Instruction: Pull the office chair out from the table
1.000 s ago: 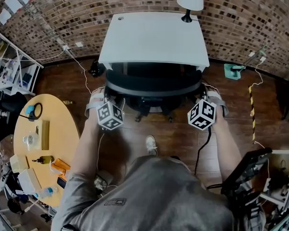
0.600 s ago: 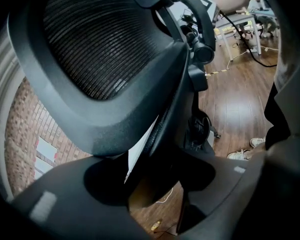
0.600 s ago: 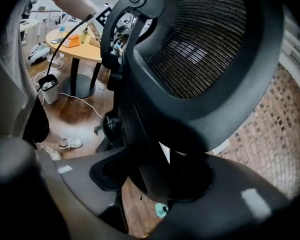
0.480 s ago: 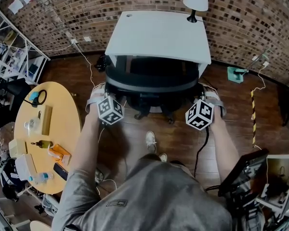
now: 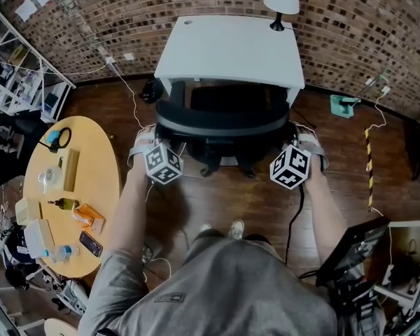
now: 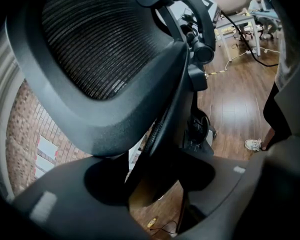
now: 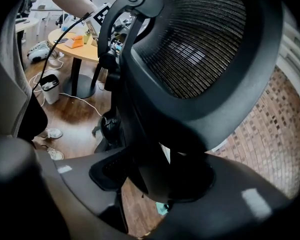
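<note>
Pull-out step in hand: left gripper (image 6: 157, 186) and right gripper (image 7: 157, 181) each clamp a side edge of the backrest (image 6: 102, 44) between their fingers, the office chair (image 5: 220, 121) part-tucked under the table (image 5: 231, 47) just beyond the fingertips; next probably calls for an even backward draw.

Head view, bottom centre: we're in a grey short-sleeve T-shirt (image 5: 217, 285) with a small dark patch (image 5: 169, 296). White sneakers (image 5: 236, 228) show just above it. Each hand carries a grey shell with a black-and-white marker cube: left cube (image 5: 163, 165), right cube (image 5: 292, 166). A black cable (image 5: 294, 215) trails from the right one. Left gripper (image 6: 157, 184) and right gripper (image 7: 155, 179) have broad matte dark-grey fingers (image 6: 80, 209), each with a small pale rectangular tab.
</note>
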Available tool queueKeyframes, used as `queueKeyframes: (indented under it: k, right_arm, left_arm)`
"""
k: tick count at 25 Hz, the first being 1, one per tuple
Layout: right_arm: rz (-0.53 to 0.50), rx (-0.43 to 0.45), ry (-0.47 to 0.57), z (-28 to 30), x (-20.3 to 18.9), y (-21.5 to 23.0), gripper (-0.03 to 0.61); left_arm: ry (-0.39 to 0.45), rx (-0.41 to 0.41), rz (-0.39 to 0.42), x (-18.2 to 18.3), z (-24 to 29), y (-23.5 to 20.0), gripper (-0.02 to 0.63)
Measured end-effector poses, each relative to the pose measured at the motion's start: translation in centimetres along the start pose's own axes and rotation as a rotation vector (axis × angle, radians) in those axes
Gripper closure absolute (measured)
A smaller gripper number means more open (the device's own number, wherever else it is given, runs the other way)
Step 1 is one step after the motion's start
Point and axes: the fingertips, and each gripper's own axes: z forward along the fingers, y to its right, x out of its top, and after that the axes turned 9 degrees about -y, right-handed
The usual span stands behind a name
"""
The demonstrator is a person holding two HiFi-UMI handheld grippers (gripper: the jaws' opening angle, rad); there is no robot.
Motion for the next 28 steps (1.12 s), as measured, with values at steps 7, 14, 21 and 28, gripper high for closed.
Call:
queueKeyframes:
  k: [7,14,21,28]
  right_arm:
    - [0.017,-0.005,-0.021,-1.6,-0.3,-1.7,0.327]
    - [0.043,-0.014,-0.05,-3.3,-0.4,-3.1,0.324]
    - [0.056,-0.013,-0.067,-4.9,-0.6,-4.8,0.324]
    - [0.074,-0.025,-0.084,-7.2,-0.5,-6.8,0.322]
  left_arm:
    - [0.009,-0.024,0.016,-0.6,-1.3,1.1,0.342]
    - [0.035,-0.034,0.039,-1.2,-2.5,1.8,0.345]
    - [0.058,-0.033,0.055,-1.7,-4.0,2.7,0.345]
    - [0.09,-0.017,0.07,-2.8,-6.3,3.8,0.345]
